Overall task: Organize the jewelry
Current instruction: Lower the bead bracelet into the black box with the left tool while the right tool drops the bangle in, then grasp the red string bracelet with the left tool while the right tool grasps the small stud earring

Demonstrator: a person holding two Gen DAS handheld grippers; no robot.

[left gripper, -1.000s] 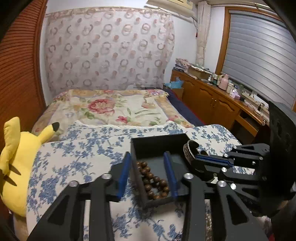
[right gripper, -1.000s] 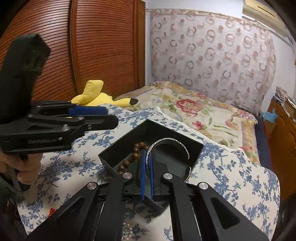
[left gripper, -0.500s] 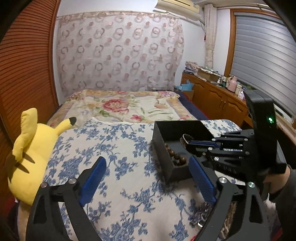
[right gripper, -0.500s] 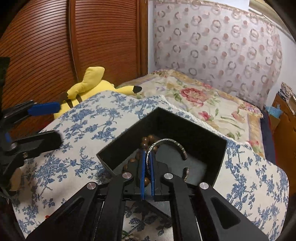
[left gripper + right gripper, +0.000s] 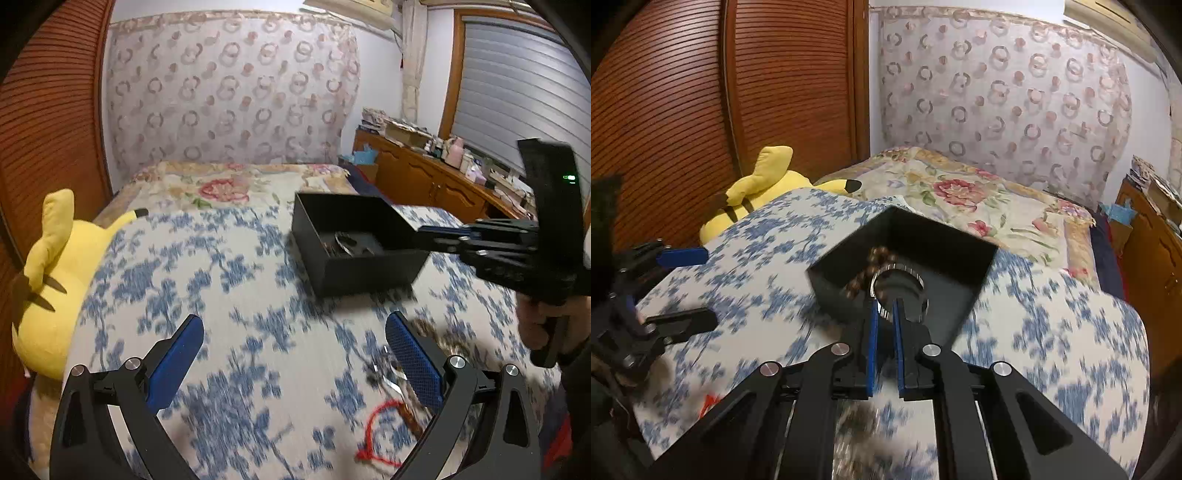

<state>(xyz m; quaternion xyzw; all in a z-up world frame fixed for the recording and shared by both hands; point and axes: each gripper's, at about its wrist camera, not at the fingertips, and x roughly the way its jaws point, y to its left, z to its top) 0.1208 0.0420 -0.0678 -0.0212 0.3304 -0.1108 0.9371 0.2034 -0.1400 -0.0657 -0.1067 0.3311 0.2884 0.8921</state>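
A black open box [image 5: 354,240] [image 5: 905,273] sits on the blue-flowered cloth. Inside lie a brown bead bracelet [image 5: 866,269] and a silver bangle [image 5: 899,286] [image 5: 343,242]. My right gripper [image 5: 883,314] is at the box's near wall with its jaws slightly apart; the bangle lies in the box just ahead of the tips. My left gripper [image 5: 295,354] is wide open and empty, low over the cloth, well back from the box. Loose jewelry lies near its right finger: a red cord [image 5: 380,432] and a blurred chain [image 5: 388,369].
A yellow plush toy [image 5: 55,277] [image 5: 757,199] lies at the cloth's left edge. A flowered bed [image 5: 960,192] is behind, a wooden sliding door [image 5: 701,92] to the left, wooden cabinets [image 5: 424,181] to the right.
My right gripper has opened a little and let the silver bangle drop into the box. My left gripper has opened wide and pulled back and down, away from the box.
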